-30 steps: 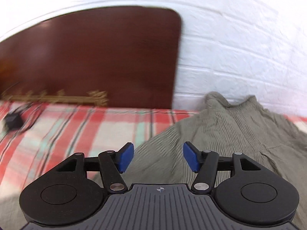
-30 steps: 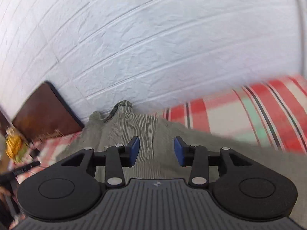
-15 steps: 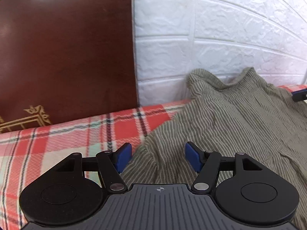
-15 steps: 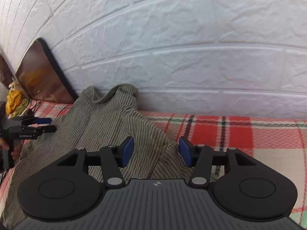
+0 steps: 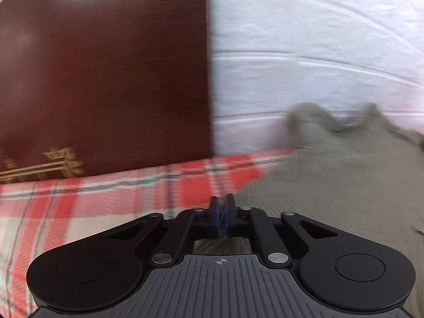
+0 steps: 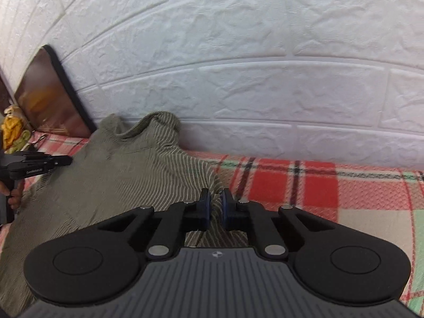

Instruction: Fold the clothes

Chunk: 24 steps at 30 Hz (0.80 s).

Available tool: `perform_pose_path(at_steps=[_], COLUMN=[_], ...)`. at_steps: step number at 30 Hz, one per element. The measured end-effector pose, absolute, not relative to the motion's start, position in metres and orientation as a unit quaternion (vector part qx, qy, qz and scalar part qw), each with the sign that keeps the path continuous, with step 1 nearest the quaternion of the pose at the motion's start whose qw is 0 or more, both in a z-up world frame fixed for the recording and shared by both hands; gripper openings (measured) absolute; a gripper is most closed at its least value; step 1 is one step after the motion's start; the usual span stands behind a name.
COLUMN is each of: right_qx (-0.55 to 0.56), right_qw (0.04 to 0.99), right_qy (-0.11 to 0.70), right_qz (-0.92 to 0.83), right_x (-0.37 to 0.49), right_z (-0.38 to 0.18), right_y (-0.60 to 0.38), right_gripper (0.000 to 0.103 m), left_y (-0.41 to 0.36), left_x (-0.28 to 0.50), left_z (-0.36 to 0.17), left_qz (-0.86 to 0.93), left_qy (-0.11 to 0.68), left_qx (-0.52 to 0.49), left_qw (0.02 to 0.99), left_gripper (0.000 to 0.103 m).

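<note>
A striped olive-green garment [image 6: 111,182] lies spread across a red, white and green plaid bedsheet [image 6: 312,185], its far edge bunched up against the white brick-pattern wall [image 6: 265,79]. In the right wrist view the garment fills the lower left and centre of the frame, and the right gripper [image 6: 215,206] sits at bottom centre with its blue pads [image 6: 205,205] drawn nearly together, a fold of the striped cloth pinched between them at the garment's right-hand edge, where the cloth meets the plaid. At the left edge of that same view the left gripper [image 6: 57,161] reaches in over the opposite side of the garment, with part of the person's hand [image 6: 14,194] visible beneath it. A dark brown headboard [image 6: 50,98] leans against the wall in the upper left, and a yellow object [image 6: 12,129] sits at the far left edge, too small to identify. The left wrist view is blurred: the headboard [image 5: 106,79], with a gold ornament near its base, fills the upper left, the wall [image 5: 318,53] the upper right, and the garment [image 5: 339,175] the lower right over the bedsheet [image 5: 79,204]. There the left gripper [image 5: 222,213] has its blue pads [image 5: 217,214] pressed together at the garment's left-hand edge, with striped fabric visible just behind them, so it appears clamped on the cloth.
</note>
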State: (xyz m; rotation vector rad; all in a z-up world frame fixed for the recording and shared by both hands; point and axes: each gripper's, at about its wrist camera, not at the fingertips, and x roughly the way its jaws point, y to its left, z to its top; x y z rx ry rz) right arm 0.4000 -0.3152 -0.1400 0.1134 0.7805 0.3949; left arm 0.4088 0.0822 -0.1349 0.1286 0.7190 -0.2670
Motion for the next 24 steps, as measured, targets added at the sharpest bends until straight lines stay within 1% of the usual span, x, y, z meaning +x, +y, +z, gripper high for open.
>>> perform_pose_path(at_steps=[3, 5, 6, 7, 8, 9, 10, 12, 14, 16, 17, 19, 24], right_qx=[0.056, 0.054, 0.048, 0.043, 0.032, 0.019, 0.006, -0.003, 0.002, 0.002, -0.001, -0.011, -0.053], right_qw=[0.907, 0.909, 0.909, 0.91, 0.913, 0.917, 0.921, 0.926, 0.932, 0.932, 0.931, 0.924, 0.903], right_qy=[0.375, 0.374, 0.374, 0.374, 0.374, 0.371, 0.367, 0.356, 0.342, 0.335, 0.335, 0.343, 0.355], right_qz=[0.182, 0.178, 0.175, 0.173, 0.161, 0.147, 0.134, 0.124, 0.12, 0.135, 0.146, 0.166, 0.237], right_x=[0.402, 0.401, 0.401, 0.4, 0.398, 0.395, 0.393, 0.384, 0.374, 0.362, 0.356, 0.344, 0.305], right_z=[-0.147, -0.147, -0.145, -0.144, -0.141, -0.137, -0.133, -0.121, -0.105, -0.084, -0.072, -0.053, -0.009], right_y=[-0.313, -0.312, -0.311, -0.31, -0.308, -0.307, -0.305, -0.303, -0.298, -0.286, -0.276, -0.253, -0.176], right_gripper=[0.012, 0.013, 0.019, 0.031, 0.041, 0.059, 0.063, 0.062, 0.062, 0.062, 0.062, 0.063, 0.063], left_y=[0.089, 0.087, 0.088, 0.09, 0.095, 0.1, 0.106, 0.123, 0.143, 0.165, 0.176, 0.197, 0.256], left_x=[0.416, 0.417, 0.418, 0.418, 0.415, 0.413, 0.41, 0.398, 0.38, 0.357, 0.343, 0.311, 0.234], left_z=[-0.141, -0.14, -0.138, -0.135, -0.128, -0.122, -0.115, -0.096, -0.076, -0.059, -0.053, -0.043, -0.042], left_qz=[-0.112, -0.106, -0.098, -0.091, -0.083, -0.076, -0.071, -0.067, -0.056, -0.042, -0.037, -0.031, 0.007], left_qy=[0.35, 0.347, 0.347, 0.346, 0.343, 0.339, 0.334, 0.323, 0.312, 0.31, 0.31, 0.312, 0.324], left_qx=[0.047, 0.055, 0.052, 0.05, 0.045, 0.041, 0.036, 0.032, 0.036, 0.042, 0.045, 0.061, 0.122], left_qw=[0.929, 0.93, 0.931, 0.932, 0.935, 0.937, 0.939, 0.944, 0.948, 0.949, 0.949, 0.948, 0.938], left_gripper=[0.0, 0.0, 0.004, 0.017, 0.028, 0.037, 0.047, 0.057, 0.061, 0.07, 0.072, 0.079, 0.081])
